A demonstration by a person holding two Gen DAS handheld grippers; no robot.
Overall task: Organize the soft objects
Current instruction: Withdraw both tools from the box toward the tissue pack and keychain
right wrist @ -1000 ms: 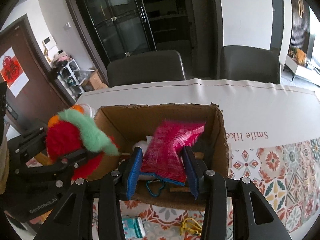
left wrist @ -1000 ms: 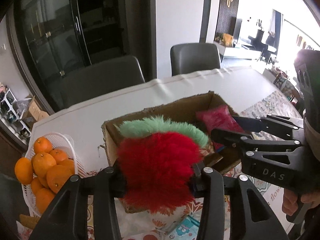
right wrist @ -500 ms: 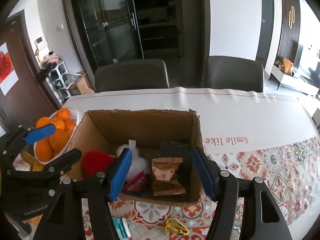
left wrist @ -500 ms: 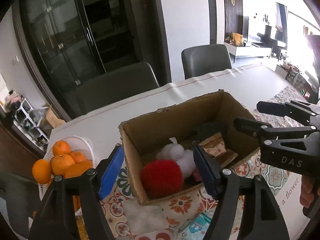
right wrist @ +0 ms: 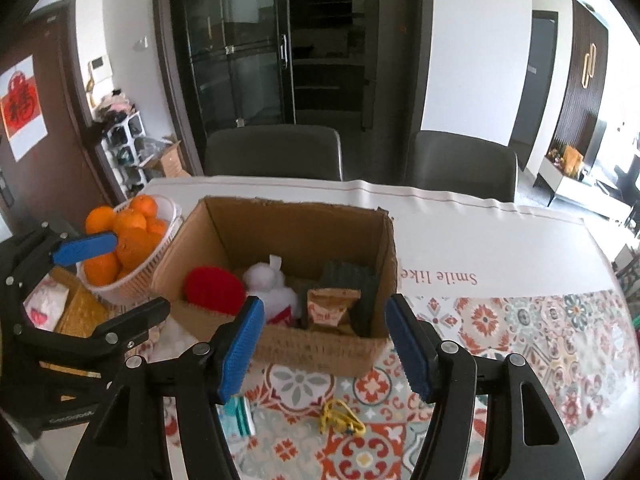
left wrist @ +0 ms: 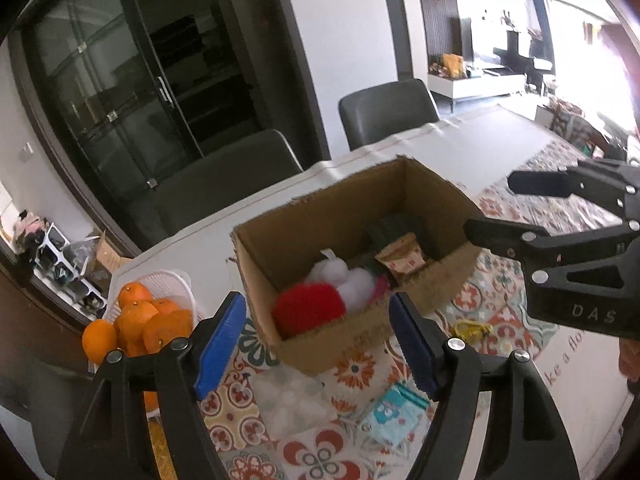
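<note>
An open cardboard box (left wrist: 436,196) (right wrist: 304,228) stands on the patterned tablecloth. Inside it lie a red fluffy toy (left wrist: 308,310) (right wrist: 214,290), a white fluffy toy (left wrist: 346,280) (right wrist: 266,284), a brown snack bag (left wrist: 400,258) (right wrist: 332,306) and a dark soft item (right wrist: 348,276). My left gripper (left wrist: 316,344) is open and empty, held back from the box's near left corner. My right gripper (right wrist: 326,352) is open and empty in front of the box, and it also shows at the right in the left wrist view (left wrist: 520,208).
A white basket of oranges (left wrist: 144,320) (right wrist: 124,236) stands left of the box. A clear packet (left wrist: 288,404), a blue-green packet (left wrist: 394,414) (right wrist: 240,414) and a yellow clip (left wrist: 472,328) (right wrist: 340,416) lie on the cloth in front. Two dark chairs (right wrist: 276,152) stand behind the table.
My left gripper let go of the red and green fluffy toy into the box and opened. My right gripper released the pink bag. Both grippers have pulled back and up from the box.
</note>
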